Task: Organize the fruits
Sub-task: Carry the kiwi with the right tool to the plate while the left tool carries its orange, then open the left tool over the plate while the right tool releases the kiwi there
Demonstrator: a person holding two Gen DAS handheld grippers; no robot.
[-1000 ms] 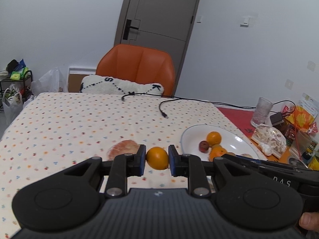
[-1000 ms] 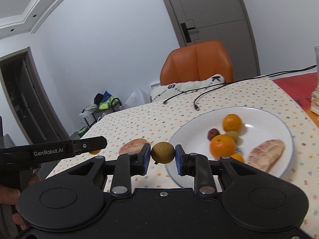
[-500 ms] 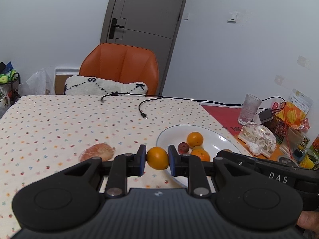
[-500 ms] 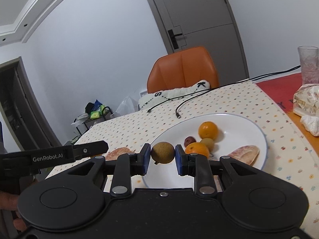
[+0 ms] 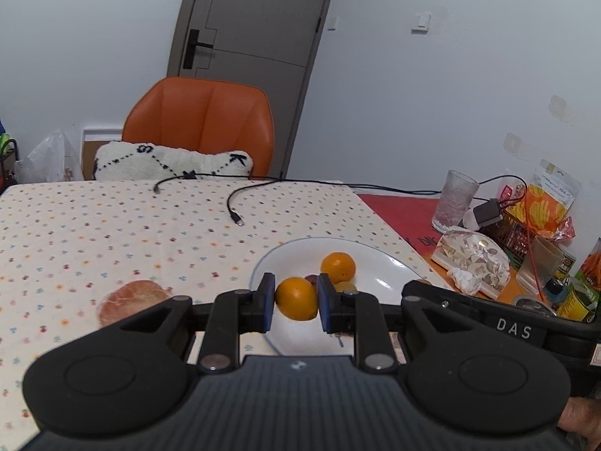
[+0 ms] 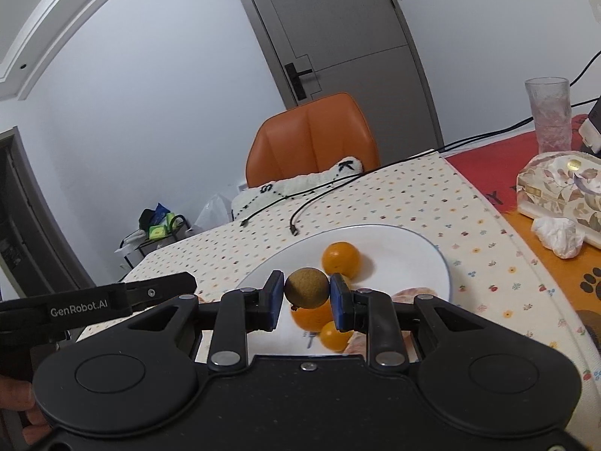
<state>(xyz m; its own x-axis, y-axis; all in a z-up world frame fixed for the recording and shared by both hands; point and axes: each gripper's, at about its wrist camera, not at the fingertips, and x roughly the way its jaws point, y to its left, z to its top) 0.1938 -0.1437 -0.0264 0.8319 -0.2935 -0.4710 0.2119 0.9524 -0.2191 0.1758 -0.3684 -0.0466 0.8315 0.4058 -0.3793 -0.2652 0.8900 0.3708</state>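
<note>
Left gripper [image 5: 296, 303] clamped on an orange [image 5: 296, 298], held over the near rim of the white plate [image 5: 379, 263]. Right gripper [image 6: 306, 297] clamped on a brown round fruit [image 6: 306, 288] above the same plate; more oranges [image 6: 340, 259] lie ahead and below it. Peeled pomelo piece [image 5: 129, 298] sits on the tablecloth left of the left gripper.
</note>
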